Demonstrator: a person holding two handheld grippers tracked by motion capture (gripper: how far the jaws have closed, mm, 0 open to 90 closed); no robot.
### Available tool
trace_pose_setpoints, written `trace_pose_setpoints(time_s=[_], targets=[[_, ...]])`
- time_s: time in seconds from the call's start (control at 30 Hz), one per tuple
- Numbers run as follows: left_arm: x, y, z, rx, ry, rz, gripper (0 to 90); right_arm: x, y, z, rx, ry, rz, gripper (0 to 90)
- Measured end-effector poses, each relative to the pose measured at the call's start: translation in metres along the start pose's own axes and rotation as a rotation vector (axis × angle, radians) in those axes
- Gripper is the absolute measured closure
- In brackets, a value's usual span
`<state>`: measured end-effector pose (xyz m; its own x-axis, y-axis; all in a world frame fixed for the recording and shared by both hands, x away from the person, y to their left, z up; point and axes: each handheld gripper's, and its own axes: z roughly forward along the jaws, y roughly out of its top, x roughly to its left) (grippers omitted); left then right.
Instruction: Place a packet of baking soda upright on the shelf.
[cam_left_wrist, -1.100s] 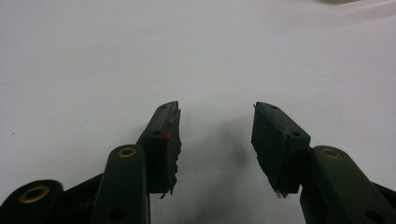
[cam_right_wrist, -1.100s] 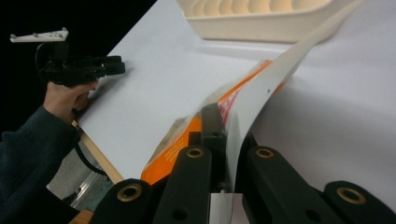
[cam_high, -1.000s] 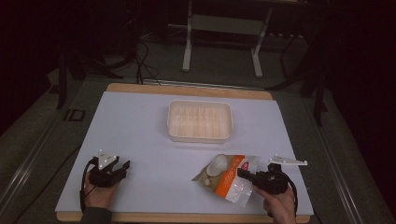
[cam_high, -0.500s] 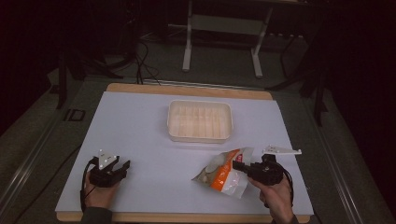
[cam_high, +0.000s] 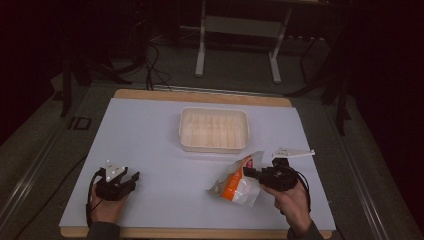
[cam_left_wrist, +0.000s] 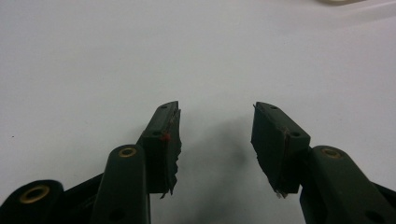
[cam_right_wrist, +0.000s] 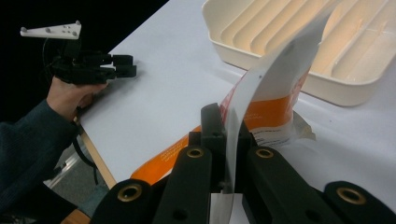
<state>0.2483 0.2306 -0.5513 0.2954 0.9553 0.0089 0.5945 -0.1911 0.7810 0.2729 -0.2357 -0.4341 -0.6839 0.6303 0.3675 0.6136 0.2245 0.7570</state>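
Note:
An orange and white plastic bag (cam_high: 236, 184) lies on the white table near its front right, one end lifted. My right gripper (cam_high: 252, 172) is shut on that bag's top edge; in the right gripper view the bag's white flap (cam_right_wrist: 275, 79) rises from between the closed jaws. A ribbed cream tray (cam_high: 214, 130) sits empty at the table's middle, just beyond the bag. My left gripper (cam_high: 131, 179) rests at the front left, held by a hand, its jaws open over bare table (cam_left_wrist: 215, 135).
The white table (cam_high: 150, 145) has a wooden rim (cam_high: 200, 95) at its far side. Beyond it stand a metal stand's legs (cam_high: 237, 45) and cables on a dark floor. In the right gripper view the tray (cam_right_wrist: 299, 46) is close ahead and the other hand's gripper (cam_right_wrist: 93, 65) is far left.
My right gripper has lifted and pulled the bag's top edge up and slightly toward the tray, raising that end off the table. The left gripper has stayed put.

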Motion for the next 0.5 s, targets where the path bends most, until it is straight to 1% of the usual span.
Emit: trace_pose_setpoints(time_s=[0.3,0.5], targets=[[0.000,0.000,0.000,-0.001,-0.001,0.000,51.6,0.004,0.013,0.001,0.035,-0.006,-0.045,90.0],[0.000,0.000,0.000,0.000,-0.001,0.001,51.6,0.003,0.020,0.000,0.044,-0.012,-0.055,90.0]])
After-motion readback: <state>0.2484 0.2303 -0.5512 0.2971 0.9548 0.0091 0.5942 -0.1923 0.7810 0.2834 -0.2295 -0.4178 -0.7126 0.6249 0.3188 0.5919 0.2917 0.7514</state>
